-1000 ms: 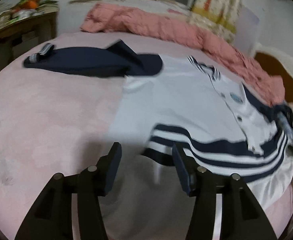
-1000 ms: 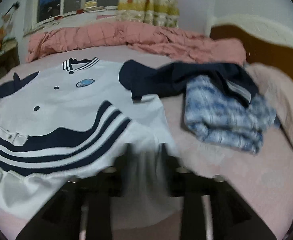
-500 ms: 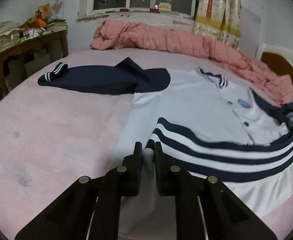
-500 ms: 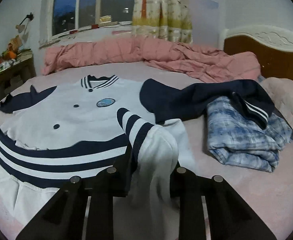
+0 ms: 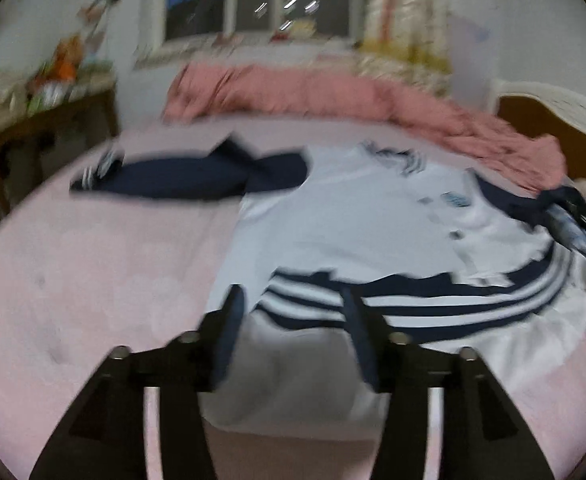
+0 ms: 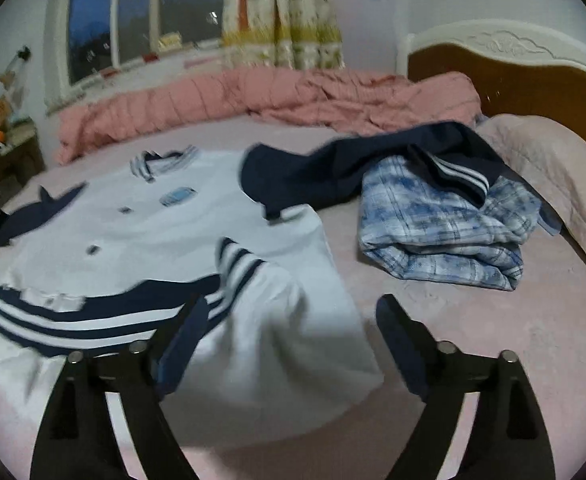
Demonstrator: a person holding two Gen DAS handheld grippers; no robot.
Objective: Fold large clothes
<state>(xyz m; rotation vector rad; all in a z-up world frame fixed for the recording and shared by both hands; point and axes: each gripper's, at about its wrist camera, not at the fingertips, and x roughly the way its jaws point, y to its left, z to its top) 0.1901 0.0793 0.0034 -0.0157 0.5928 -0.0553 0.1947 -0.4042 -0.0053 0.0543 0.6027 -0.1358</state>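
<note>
Both views show wide, empty jaws. Left view: left gripper (image 5: 293,332) hovers over the jacket (image 5: 373,232), whose striped hem lies turned up on the bed (image 5: 93,280). Right view: right gripper (image 6: 289,340) above the hem; the far sleeves seemingly need folding next.

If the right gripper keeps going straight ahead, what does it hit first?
Probably the bunched hem of the white jacket with navy stripes, which lies between the open fingers of the right gripper. Depth is uncertain.
</note>
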